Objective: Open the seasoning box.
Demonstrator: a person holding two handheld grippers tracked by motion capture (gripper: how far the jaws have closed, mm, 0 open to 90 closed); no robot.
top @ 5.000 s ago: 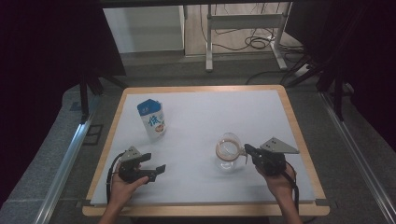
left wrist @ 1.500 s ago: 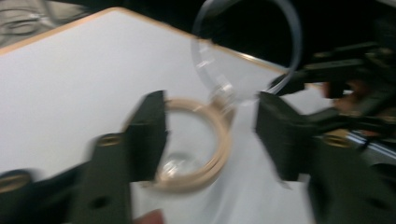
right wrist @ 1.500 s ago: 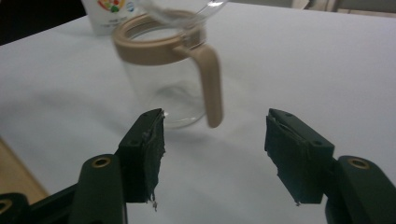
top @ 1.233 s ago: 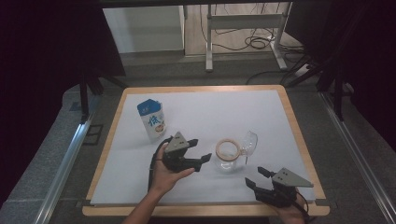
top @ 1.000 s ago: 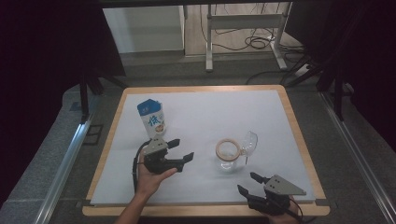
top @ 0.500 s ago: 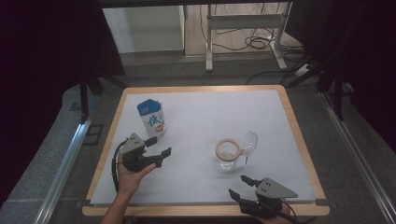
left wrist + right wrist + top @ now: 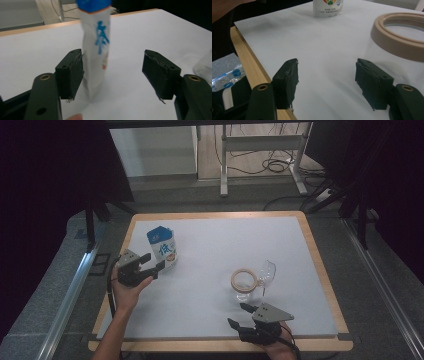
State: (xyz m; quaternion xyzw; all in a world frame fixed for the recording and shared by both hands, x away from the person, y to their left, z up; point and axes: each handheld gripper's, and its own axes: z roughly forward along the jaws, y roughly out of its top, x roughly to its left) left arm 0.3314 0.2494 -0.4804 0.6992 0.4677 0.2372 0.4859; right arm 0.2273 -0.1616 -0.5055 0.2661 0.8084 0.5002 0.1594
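Observation:
A white and blue carton (image 7: 162, 249) stands upright at the left of the white table top (image 7: 215, 240). My left gripper (image 7: 153, 261) sits just in front of it, open; in the left gripper view the carton (image 7: 96, 45) stands close beyond the jaws, nearer the left one, with the left gripper (image 7: 113, 70) holding nothing. A clear jar with a beige rim (image 7: 243, 281) stands right of centre, and a clear stemmed glass (image 7: 267, 271) beside it. My right gripper (image 7: 238, 314) is open near the front edge, short of the jar (image 7: 399, 35).
The wooden table border (image 7: 215, 344) runs along the front, close under my right gripper (image 7: 327, 82). A metal rail (image 7: 70, 300) lies left of the table. Cables and a stand's legs (image 7: 260, 150) lie on the floor beyond the far edge.
My left gripper has moved from beside the jar leftward to the carton. My right gripper let go of the jar earlier and has drawn back to the front edge, drifting left.

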